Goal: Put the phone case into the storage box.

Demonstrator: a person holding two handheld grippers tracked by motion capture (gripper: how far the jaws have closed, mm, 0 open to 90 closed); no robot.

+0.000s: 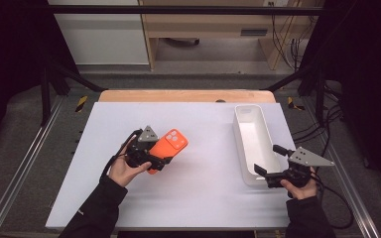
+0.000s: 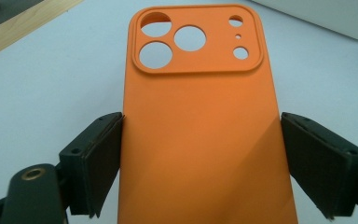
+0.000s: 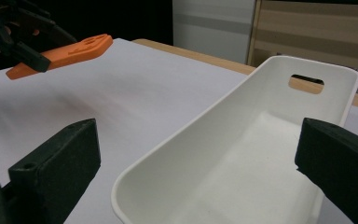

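The left gripper (image 1: 155,159) was clamped on an orange phone case (image 1: 168,146), its two black pads pressing the case's long edges near the lower half, as the left gripper view showed. The case (image 2: 200,135) faced up with its back outward, the raised camera block with its round cut-outs at the far end, away from the hand. In the right gripper view the case (image 3: 63,55) appeared lifted clear of the white table cover (image 1: 198,193), tilted slightly, with its far end raised. It sat left of the table's middle, well apart from the white bin (image 1: 252,144) on the right side. The right gripper (image 1: 269,166) rested at the near end of that bin, its jaws standing wide apart on either side of the bin's near rim (image 3: 177,154) without pressing it, nothing held between them.
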